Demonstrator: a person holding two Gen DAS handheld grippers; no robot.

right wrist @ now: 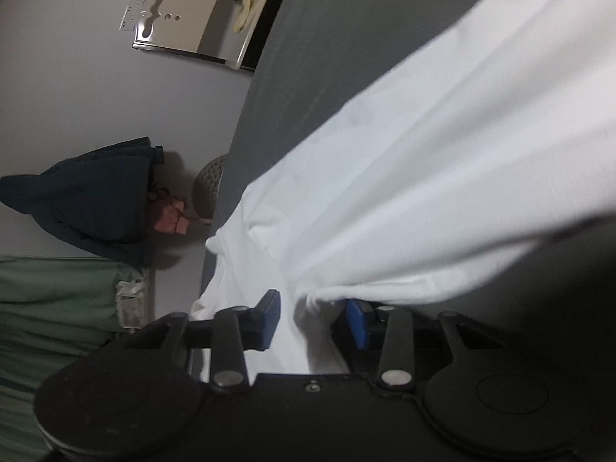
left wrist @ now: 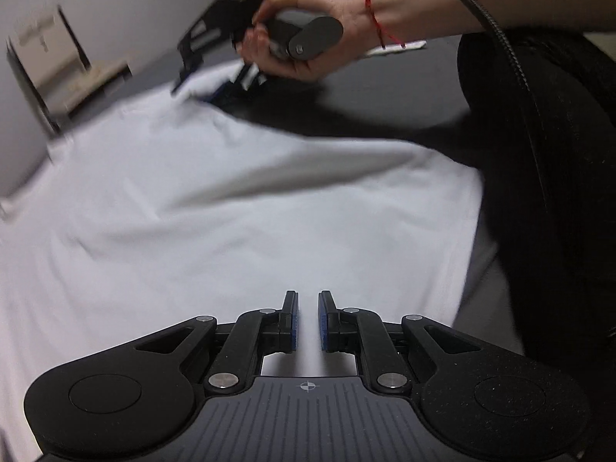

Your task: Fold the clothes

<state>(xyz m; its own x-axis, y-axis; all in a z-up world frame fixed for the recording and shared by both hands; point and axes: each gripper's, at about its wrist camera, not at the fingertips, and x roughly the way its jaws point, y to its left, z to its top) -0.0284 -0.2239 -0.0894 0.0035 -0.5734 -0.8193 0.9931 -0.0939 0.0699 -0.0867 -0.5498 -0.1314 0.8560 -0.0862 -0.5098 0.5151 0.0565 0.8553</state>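
The left tool (left wrist: 308, 308), jaws narrowly apart and empty, hovers over the white cotton shirt (left wrist: 231, 200) spread on the dark grey table (left wrist: 404, 88). Only the right wrist view shows the right tool (right wrist: 312, 319) gaping wide, bunched shirt cloth between its blue pads (right wrist: 356, 323).

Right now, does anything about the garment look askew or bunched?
Yes. The white garment lies rumpled on the dark table, with a bunched fold between the open fingers of the right hand-held gripper.

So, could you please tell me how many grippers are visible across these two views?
2. The left gripper hovers over the white garment; the right gripper, held in a hand, is at its far edge.
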